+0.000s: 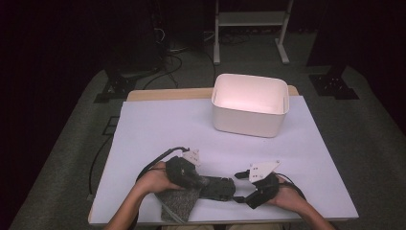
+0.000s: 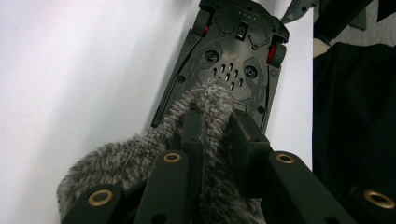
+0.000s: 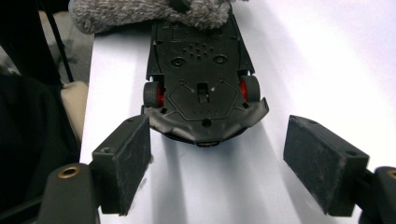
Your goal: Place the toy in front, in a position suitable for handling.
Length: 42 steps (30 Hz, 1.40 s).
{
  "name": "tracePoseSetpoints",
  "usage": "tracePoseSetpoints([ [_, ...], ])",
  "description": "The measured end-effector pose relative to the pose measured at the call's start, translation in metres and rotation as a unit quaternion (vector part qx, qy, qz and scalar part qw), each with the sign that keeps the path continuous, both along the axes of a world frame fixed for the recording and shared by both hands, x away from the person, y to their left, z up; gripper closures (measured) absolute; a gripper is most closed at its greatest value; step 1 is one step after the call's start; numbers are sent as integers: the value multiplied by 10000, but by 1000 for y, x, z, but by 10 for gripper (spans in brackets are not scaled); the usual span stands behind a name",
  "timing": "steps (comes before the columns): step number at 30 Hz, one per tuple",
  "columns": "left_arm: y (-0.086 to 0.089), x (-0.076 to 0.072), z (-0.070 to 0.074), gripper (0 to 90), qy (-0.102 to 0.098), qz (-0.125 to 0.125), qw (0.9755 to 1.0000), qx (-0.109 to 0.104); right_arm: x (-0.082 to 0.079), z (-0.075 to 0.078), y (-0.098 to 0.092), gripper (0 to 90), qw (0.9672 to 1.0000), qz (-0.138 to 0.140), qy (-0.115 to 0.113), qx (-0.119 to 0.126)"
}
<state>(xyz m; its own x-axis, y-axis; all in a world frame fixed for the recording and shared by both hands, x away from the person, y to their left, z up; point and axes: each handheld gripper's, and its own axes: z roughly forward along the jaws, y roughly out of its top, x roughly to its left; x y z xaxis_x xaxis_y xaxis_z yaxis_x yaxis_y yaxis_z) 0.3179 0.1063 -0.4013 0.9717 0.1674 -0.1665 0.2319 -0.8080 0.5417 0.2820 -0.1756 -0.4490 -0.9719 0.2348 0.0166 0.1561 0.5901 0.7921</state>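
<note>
A: One white surface (image 1: 158, 134) is seen, with a white bin (image 1: 250, 104) set toward its far edge.

B: And nearer the front?

A: A black toy car (image 3: 201, 79) is laid upside down near the front edge, between the two grippers, its red-hubbed wheels turned up. A grey fuzzy cloth (image 2: 140, 158) is draped over one end of it.

B: How are the fingers set?

A: The left gripper (image 2: 219, 128) is closed on the cloth, a fold being pinched between its fingers. The right gripper (image 3: 219, 161) is spread wide, nothing being held, with the car's other end just ahead of it.
</note>
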Motion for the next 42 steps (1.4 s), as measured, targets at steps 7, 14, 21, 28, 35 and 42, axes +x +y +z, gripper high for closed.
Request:
tracePoseSetpoints([
  [7,-3,1,1,766,-8,-35,10000,89,-1,-7,14,216,9996,209,-3,-188],
  [14,-8,2,2,766,-4,-67,10000,41,0,-7,16,248,9993,221,-72,-287],
  [21,-56,-2,4,766,-55,-641,9979,79,2,-6,19,250,9990,275,-108,-338],
  [28,-88,-11,4,767,-164,-1065,9941,118,1,-7,18,249,9986,304,-225,-360],
  [35,-76,5,8,766,-362,-621,9972,219,3,-7,18,252,9991,267,-187,-257],
  [42,-59,20,10,766,-408,-297,9982,312,5,-7,18,313,9991,258,-206,-266],
])
